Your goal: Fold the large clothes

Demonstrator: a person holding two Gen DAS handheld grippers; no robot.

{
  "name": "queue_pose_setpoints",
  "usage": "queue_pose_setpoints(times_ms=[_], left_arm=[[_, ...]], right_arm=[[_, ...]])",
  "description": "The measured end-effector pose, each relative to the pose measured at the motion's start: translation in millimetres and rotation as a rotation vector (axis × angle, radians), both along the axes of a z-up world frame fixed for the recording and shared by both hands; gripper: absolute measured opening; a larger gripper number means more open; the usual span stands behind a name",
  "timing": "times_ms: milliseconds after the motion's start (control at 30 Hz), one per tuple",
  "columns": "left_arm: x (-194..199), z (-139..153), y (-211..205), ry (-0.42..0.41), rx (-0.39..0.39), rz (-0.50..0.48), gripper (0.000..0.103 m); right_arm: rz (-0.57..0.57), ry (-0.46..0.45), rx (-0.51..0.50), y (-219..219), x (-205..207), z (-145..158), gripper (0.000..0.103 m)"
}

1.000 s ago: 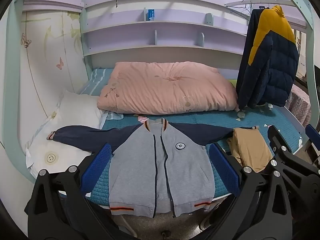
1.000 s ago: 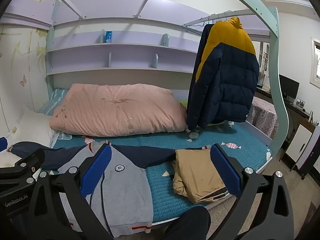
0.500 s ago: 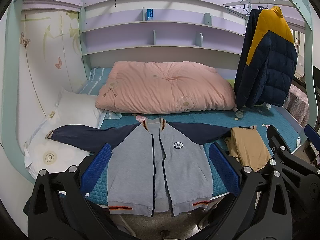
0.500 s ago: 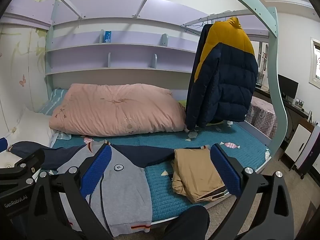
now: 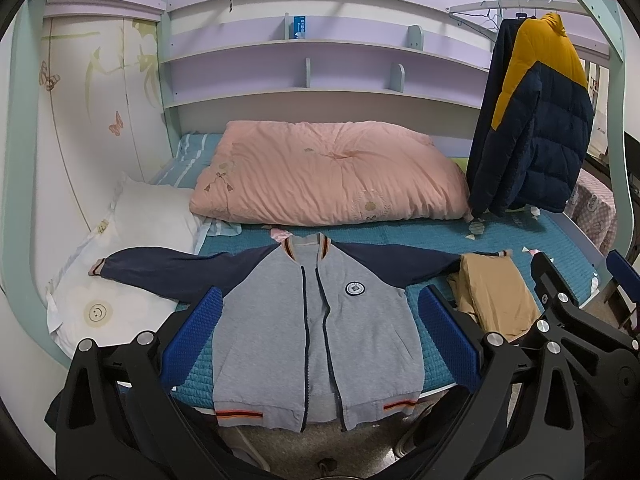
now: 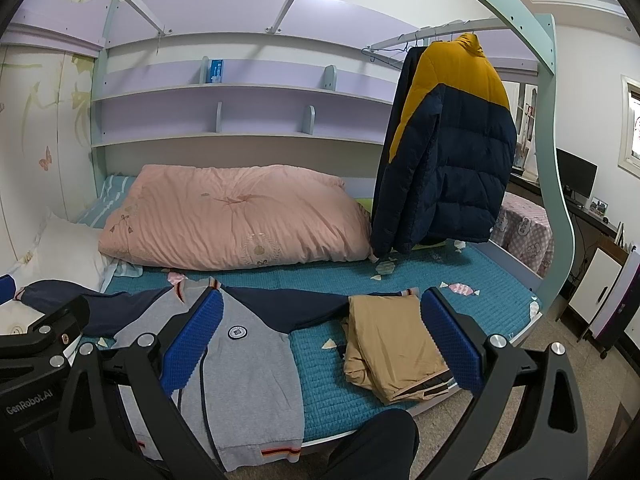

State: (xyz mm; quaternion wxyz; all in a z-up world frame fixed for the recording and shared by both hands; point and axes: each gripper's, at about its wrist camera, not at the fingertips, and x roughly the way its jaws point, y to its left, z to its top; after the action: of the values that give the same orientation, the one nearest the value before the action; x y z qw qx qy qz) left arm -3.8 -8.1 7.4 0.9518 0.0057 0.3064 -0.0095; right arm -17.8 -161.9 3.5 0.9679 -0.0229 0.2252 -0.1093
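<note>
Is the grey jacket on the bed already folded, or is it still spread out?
Spread out. The grey jacket lies flat, both navy sleeves stretched sideways, hem hanging over the bed edge.

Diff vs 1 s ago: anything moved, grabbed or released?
Nothing grabbed or released. Both views drift slightly, so the claws shifted a little. Left claw and right claw stay open and empty above the bed edge. The grey jacket stays spread flat, the tan folded garment beside it.

Two jackets [image 5: 316,320] [image 5: 536,128], one quilt [image 5: 328,180], one pillow [image 5: 152,216], one folded trousers [image 5: 492,296].
</note>
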Motion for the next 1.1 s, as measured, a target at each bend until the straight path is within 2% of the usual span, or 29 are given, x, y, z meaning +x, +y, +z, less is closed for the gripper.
queue_pose_setpoints(times_ms=[467, 1100], left_arm=[[-1, -5, -4, 0.006, -0.003, -0.002, 0.098], [-2, -13, -3, 0.022, -0.010, -0.009, 0.098]], right_arm=[[0.001, 0.004, 0.001, 0, 0, 1, 0.096], [-0.001, 0.018, 0.010, -4, -6, -14, 0.096]])
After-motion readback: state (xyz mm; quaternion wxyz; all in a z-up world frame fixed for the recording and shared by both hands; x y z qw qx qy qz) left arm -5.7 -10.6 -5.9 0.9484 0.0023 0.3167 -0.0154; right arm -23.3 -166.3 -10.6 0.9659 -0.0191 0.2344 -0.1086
